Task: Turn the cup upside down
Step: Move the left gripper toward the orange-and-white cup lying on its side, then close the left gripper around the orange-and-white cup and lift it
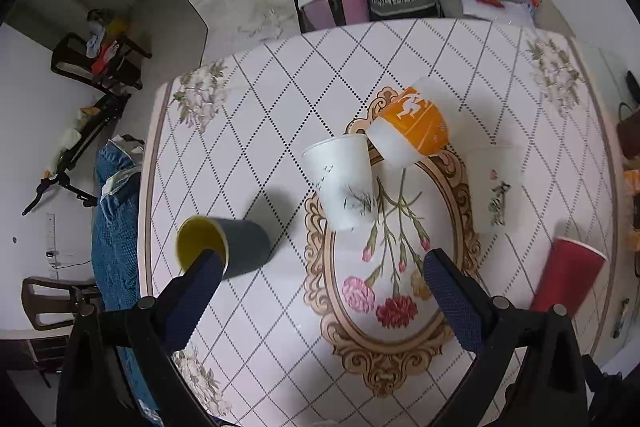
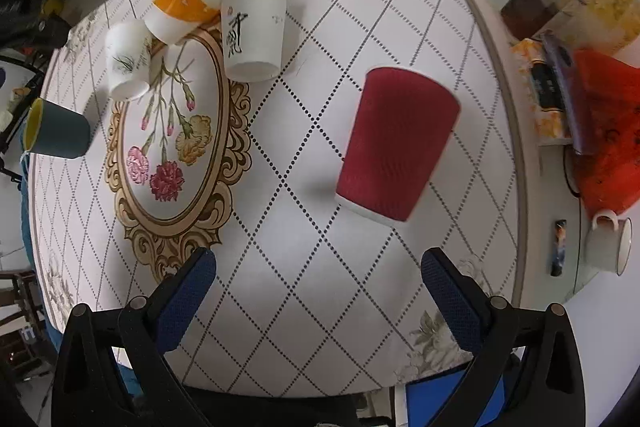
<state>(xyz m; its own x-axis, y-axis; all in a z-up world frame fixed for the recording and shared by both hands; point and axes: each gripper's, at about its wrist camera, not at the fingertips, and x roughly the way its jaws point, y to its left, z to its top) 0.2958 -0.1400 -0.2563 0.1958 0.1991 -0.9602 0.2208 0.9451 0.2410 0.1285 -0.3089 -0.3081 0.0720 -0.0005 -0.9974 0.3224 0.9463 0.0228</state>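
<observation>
Tablecloth lies bare beneath the spread, empty right gripper; red ribbed paper cup stands mouth-down ahead; left gripper likewise spread; grey yellow-lined cup near the left edge.

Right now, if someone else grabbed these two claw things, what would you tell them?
Left gripper: open, empty, above the table.
Right gripper: open, empty, facing the red cup.
Apparently done: the red cup, grass-print cup and calligraphy cup stand mouth down.
Orange cup looks tilted; check it.
Left: the teal cup shows its yellow inside, so it needs flipping.
</observation>
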